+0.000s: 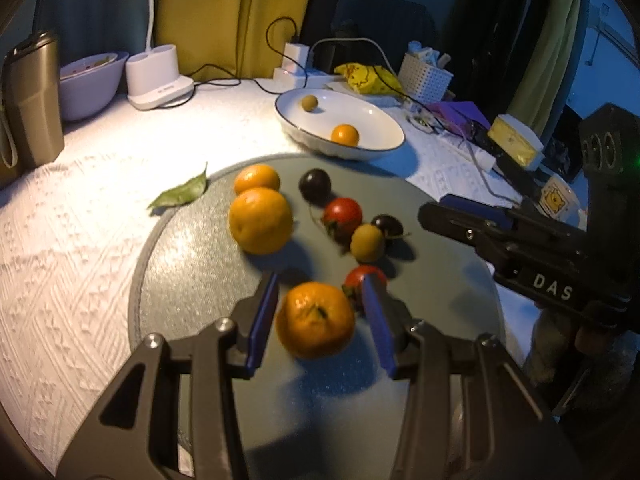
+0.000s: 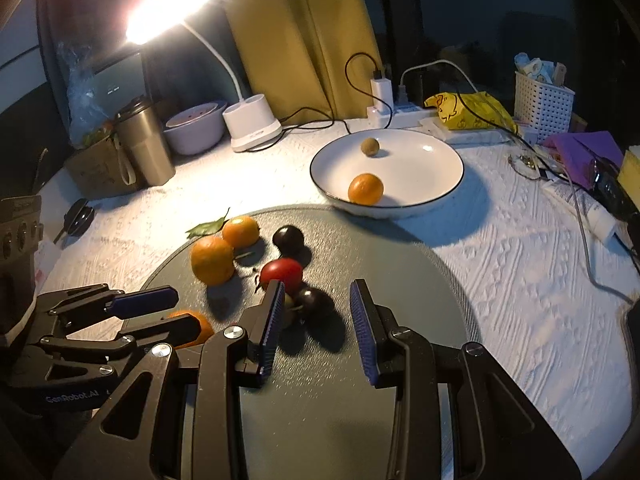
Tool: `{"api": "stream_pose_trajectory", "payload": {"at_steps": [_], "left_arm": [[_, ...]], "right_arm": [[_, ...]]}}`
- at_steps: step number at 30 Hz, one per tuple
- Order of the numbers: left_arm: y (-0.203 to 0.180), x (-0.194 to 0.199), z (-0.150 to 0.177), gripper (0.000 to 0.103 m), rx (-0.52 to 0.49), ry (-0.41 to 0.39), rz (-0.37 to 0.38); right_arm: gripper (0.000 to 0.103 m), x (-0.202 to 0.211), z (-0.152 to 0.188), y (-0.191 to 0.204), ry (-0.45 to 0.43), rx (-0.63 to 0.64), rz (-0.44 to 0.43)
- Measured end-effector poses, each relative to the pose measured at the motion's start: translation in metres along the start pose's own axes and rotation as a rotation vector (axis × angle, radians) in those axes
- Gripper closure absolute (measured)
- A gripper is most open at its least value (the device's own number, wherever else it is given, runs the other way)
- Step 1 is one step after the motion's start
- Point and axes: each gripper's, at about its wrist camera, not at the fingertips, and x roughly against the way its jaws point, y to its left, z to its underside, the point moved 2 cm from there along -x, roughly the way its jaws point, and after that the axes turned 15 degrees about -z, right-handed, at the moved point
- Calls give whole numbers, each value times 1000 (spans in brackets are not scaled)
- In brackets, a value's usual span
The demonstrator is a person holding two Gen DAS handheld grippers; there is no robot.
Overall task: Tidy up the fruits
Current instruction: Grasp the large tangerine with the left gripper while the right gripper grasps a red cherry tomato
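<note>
Left gripper [image 1: 320,316]: spread open, straddling an orange [image 1: 315,319] on the round mat [image 1: 192,280].
Right gripper [image 2: 316,328]: gaping open, hovering near a dark plum [image 2: 316,300].
Bowl [image 2: 440,184]: holding two fruits.

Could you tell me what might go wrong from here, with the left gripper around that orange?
1. The left gripper is open around the nearest orange, and a red tomato sits right by its right finger; closing could pinch or knock it.
2. The fruits are round and loose on the grey mat, so a nudge may send the olive-coloured fruit or dark plums rolling.
3. The right gripper hovers open nearby; the two could collide.
</note>
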Motion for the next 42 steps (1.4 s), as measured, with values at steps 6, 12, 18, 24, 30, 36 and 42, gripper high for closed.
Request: {"api": "stream_pose_trajectory", "payload": {"at_steps": [6, 12, 18, 24, 30, 36, 42], "left_arm": [[0, -5, 10, 58, -9, 17, -4], [0, -6, 12, 58, -16, 4, 11], [4, -3, 14, 59, -30, -2, 49], [12, 2, 14, 59, -24, -10, 49], [20, 6, 13, 59, -11, -18, 36], [19, 9, 11, 59, -12, -29, 38], [17, 14, 6, 59, -19, -44, 31]], "right_arm": [[67, 0, 10, 7, 14, -3, -3], [67, -10, 21, 15, 45, -15, -24], [67, -19, 23, 25, 67, -10, -51], [67, -30, 22, 32, 89, -17, -88], [67, -40, 23, 36, 113, -13, -108], [67, -48, 26, 36, 151, -9, -121], [71, -47, 27, 40, 155, 14, -127]]}}
